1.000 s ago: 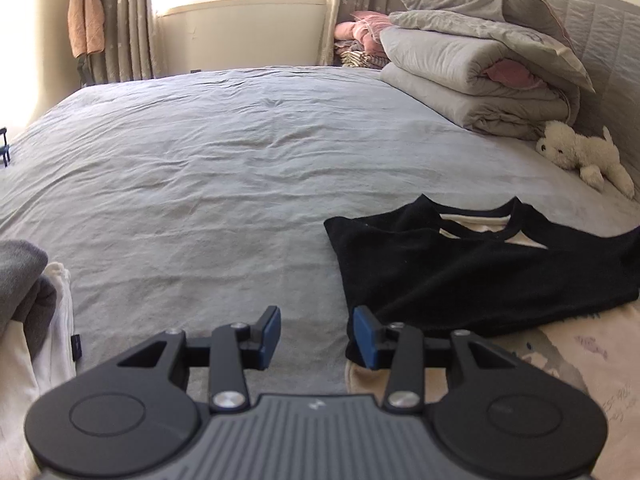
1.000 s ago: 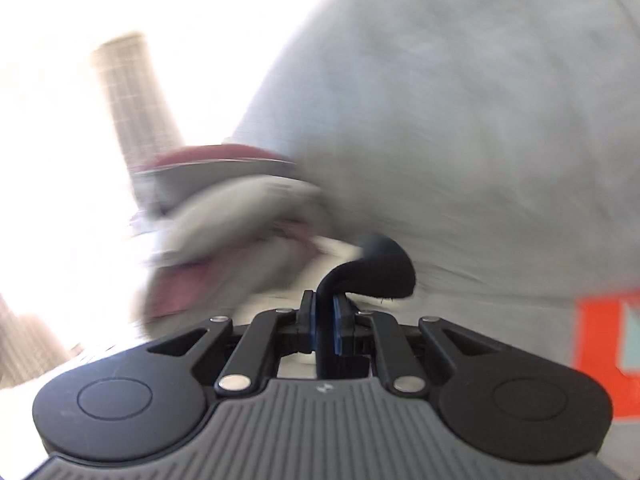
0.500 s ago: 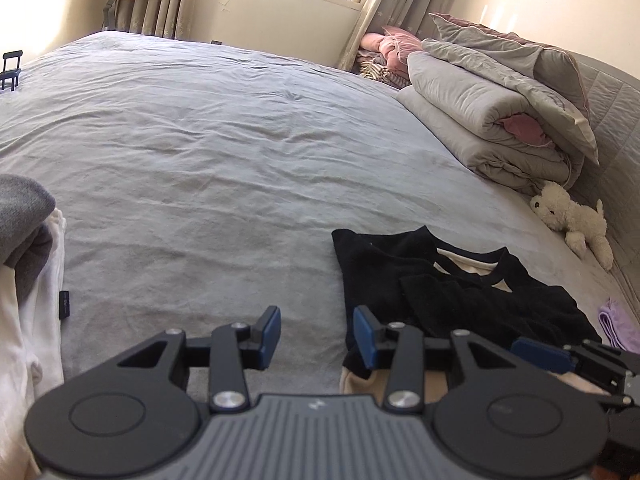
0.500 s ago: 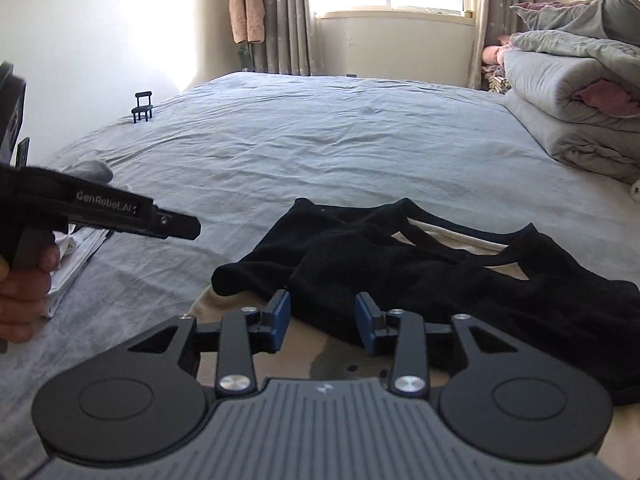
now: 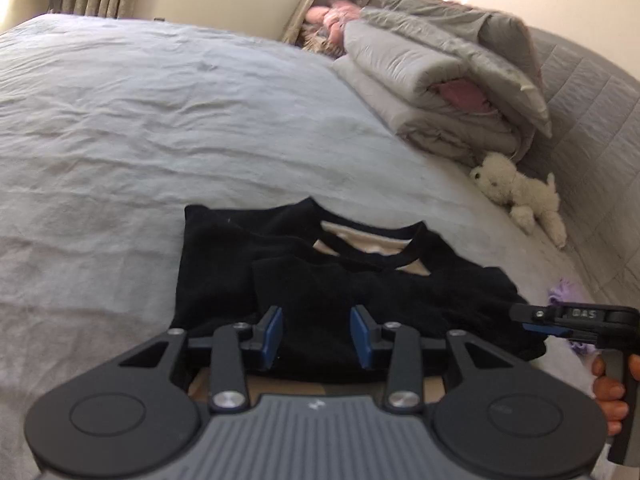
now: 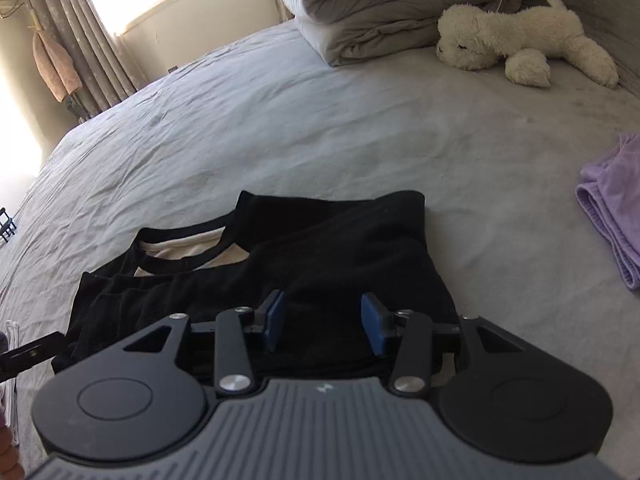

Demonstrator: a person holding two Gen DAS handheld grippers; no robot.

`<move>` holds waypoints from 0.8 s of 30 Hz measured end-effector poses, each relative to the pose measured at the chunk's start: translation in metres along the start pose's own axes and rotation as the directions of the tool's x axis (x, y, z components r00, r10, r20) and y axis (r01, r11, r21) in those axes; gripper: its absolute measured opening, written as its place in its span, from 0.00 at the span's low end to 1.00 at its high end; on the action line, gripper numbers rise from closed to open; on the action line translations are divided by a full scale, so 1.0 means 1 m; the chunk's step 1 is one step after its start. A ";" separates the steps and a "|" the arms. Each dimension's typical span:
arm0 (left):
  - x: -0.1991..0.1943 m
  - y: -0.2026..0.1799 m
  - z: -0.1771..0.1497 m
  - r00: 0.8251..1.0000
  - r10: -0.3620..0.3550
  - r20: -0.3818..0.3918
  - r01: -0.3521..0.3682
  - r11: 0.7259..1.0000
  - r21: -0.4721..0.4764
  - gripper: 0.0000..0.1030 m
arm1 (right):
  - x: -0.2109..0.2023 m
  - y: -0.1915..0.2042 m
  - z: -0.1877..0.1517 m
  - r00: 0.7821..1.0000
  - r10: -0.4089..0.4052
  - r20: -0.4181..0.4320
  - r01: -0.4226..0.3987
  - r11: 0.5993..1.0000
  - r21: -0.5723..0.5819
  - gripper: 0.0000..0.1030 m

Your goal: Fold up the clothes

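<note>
Two grippers hover over a black shirt [image 5: 304, 280] lying flat on a grey bed [image 5: 160, 120]; left gripper [image 5: 316, 336] fingers apart; right gripper [image 6: 324, 320] fingers apart, holding nothing.

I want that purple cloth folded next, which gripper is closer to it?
Right. The right gripper hovers over the black shirt edge nearest the purple cloth; the left gripper is over the shirt's far side.
</note>
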State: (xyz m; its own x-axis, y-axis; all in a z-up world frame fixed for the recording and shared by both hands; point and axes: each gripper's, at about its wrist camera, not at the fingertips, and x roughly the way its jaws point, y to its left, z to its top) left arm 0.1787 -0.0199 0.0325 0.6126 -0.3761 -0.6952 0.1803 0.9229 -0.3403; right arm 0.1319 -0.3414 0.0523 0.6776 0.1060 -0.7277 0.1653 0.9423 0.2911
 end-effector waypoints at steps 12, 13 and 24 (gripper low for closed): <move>0.000 0.002 0.002 0.993 0.099 0.066 -0.099 0.995 0.000 0.00 | 0.000 -0.004 0.003 1.000 0.012 -0.028 -0.012 1.000 -0.027 0.44; 0.000 0.005 0.003 0.994 0.093 0.061 -0.092 0.996 -0.014 0.00 | -0.001 -0.004 0.003 1.000 0.014 -0.023 -0.015 0.999 -0.028 0.45; 0.018 0.011 0.000 0.999 0.051 0.014 -0.050 0.996 -0.080 0.29 | 0.000 0.001 0.002 0.999 0.021 -0.033 -0.022 0.998 -0.051 0.45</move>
State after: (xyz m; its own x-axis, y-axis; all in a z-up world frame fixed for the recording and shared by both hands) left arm 0.1919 -0.0164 0.0163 0.6314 -0.3274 -0.7030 0.0878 0.9308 -0.3547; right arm 0.1337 -0.3414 0.0544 0.6571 0.1357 -0.7415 0.1136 0.9546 0.2753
